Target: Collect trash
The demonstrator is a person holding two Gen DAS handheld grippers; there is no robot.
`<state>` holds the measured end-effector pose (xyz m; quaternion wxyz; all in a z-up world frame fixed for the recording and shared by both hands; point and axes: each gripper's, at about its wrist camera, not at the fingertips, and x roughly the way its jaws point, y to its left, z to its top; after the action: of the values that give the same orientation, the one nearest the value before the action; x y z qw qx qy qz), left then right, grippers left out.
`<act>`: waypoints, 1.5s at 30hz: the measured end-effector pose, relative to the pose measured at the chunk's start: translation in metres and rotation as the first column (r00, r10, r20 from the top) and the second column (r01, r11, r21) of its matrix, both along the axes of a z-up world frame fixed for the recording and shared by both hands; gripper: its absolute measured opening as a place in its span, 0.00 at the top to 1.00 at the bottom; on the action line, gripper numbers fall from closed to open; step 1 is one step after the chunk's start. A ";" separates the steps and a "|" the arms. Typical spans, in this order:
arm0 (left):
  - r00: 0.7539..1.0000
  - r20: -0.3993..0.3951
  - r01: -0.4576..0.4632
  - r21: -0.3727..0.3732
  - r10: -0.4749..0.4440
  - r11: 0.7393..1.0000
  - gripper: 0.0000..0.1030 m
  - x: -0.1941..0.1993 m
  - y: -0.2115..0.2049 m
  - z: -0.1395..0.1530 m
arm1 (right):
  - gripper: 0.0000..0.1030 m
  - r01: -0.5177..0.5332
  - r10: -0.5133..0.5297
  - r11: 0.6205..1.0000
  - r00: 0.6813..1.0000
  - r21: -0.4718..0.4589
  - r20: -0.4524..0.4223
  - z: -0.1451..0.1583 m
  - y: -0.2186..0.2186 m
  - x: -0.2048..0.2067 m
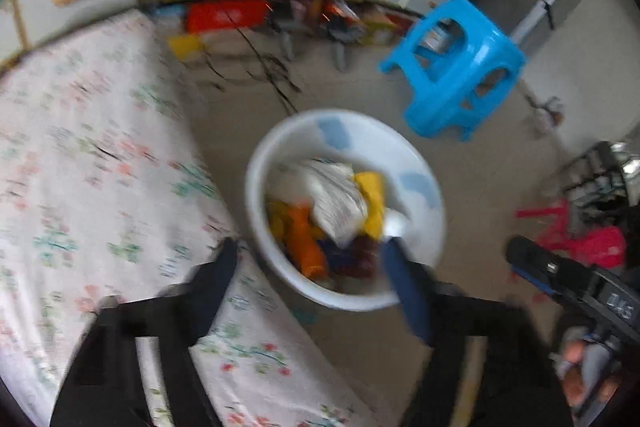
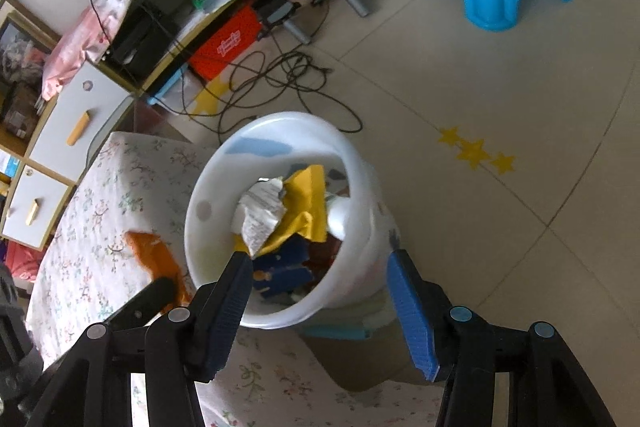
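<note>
Looking down the left gripper, its fingers stand spread with nothing pinched; the white bin sits on the floor just beyond and between them, right finger overlapping its near rim. Inside lie crumpled white paper, a yellow wrapper and an orange piece. The flowered bedspread fills the left; a blue stool stands far right.

From the right gripper, jaws parted and empty, the bin lies between the fingertips. An orange scrap rests on the bedspread, left of the bin.
</note>
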<state>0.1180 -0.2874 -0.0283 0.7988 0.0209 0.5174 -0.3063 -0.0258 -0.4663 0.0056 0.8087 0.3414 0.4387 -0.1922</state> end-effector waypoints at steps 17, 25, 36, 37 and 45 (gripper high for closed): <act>0.996 0.064 -0.073 0.140 0.065 0.987 0.17 -0.031 0.068 0.018 | 0.32 -0.042 0.043 0.994 0.999 -0.105 0.004 0.021 0.019 -0.004; 0.979 0.157 -0.152 0.147 0.129 0.977 0.00 -0.064 0.132 0.042 | 0.28 -0.127 0.131 0.978 0.991 -0.169 0.016 0.040 0.061 -0.012; 0.963 0.176 -0.219 0.073 0.203 0.973 0.00 -0.107 0.196 0.049 | 0.16 -0.245 0.261 0.917 0.965 -0.314 0.011 0.056 0.137 -0.028; 0.962 0.181 -0.219 0.070 0.204 0.973 0.00 -0.109 0.198 0.051 | 0.15 -0.252 0.269 0.910 0.963 -0.329 0.005 0.056 0.144 -0.030; 0.951 0.213 -0.247 0.079 0.225 0.966 0.00 -0.126 0.219 0.054 | 0.08 -0.318 0.319 0.874 0.946 -0.367 -0.058 0.046 0.177 -0.036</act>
<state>-0.0080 -0.0685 0.0252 0.8759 0.0318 0.4476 -0.1772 -0.0621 -0.2898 0.0519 0.8800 0.1059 0.4428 -0.1352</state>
